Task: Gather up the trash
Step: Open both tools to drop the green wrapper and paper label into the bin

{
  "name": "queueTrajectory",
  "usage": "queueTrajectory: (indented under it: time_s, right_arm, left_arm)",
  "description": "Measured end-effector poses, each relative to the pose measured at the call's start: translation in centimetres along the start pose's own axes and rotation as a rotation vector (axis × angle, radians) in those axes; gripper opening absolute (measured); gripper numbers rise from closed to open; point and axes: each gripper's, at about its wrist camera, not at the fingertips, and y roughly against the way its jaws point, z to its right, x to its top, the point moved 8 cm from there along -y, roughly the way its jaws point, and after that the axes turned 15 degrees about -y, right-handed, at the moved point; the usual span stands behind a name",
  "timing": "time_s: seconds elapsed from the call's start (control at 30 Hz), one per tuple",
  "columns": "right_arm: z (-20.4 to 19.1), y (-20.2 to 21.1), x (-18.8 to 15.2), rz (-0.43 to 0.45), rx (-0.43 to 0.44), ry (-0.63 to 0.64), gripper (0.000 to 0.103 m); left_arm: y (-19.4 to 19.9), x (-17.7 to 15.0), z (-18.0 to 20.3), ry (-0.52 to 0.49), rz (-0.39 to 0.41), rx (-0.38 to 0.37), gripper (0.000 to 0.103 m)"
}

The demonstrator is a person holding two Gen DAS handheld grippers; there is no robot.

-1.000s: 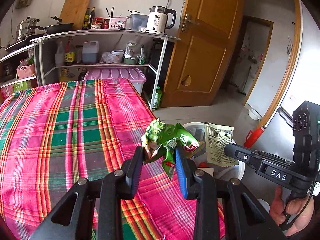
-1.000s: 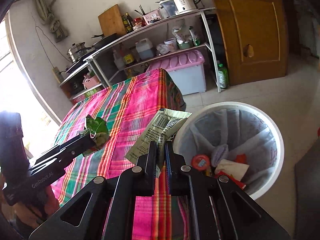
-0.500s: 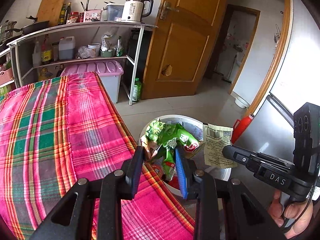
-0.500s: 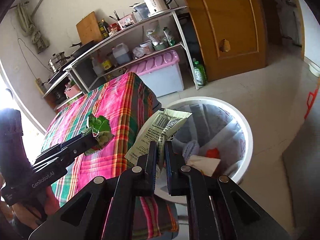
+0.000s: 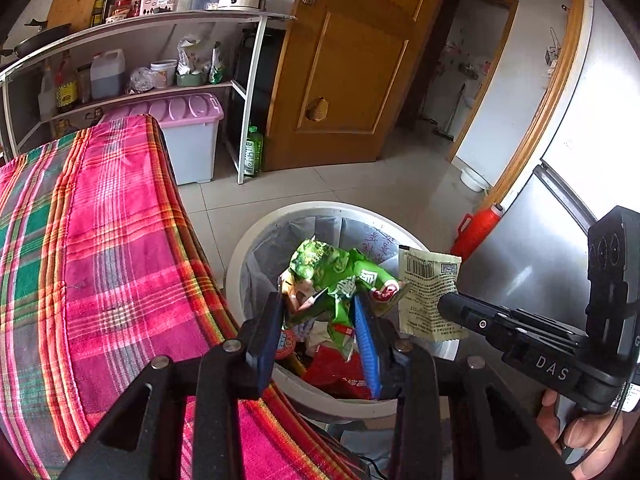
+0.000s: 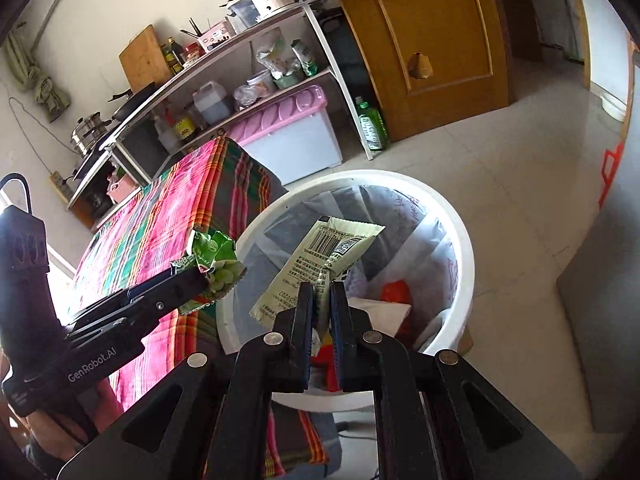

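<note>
Over the white trash bin (image 5: 256,240) just off the worktop's (image 5: 100,240) corner, the left tool (image 5: 320,312), jaws opening, has a crumpled green wrapper (image 5: 340,276) between its pads. Beside it, the right tool (image 6: 320,296) pinches a pale green packet (image 6: 320,256).

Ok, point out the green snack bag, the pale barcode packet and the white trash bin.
green snack bag (image 5: 340,276): left wrist view, on its crumpled green middle.
pale barcode packet (image 6: 316,264): right wrist view, on its printed back below the barcode.
white trash bin (image 6: 460,240): right wrist view, on its right rim.
</note>
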Motion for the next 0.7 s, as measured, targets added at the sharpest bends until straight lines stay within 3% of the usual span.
queueTrajectory:
  time_s: [0.33,0.7]
  right_arm:
    - [1.9,-0.8,0.4,-0.012,-0.031,-0.05,0.013]
    - [1.1,0.8,0.4,0.023,-0.023,-0.033,0.021]
  left_arm:
    - [-2.1,0.1,0.9,0.022,-0.05,-0.034,0.045]
    - [-0.2,0.1,0.6,0.024,-0.016,-0.026,0.045]
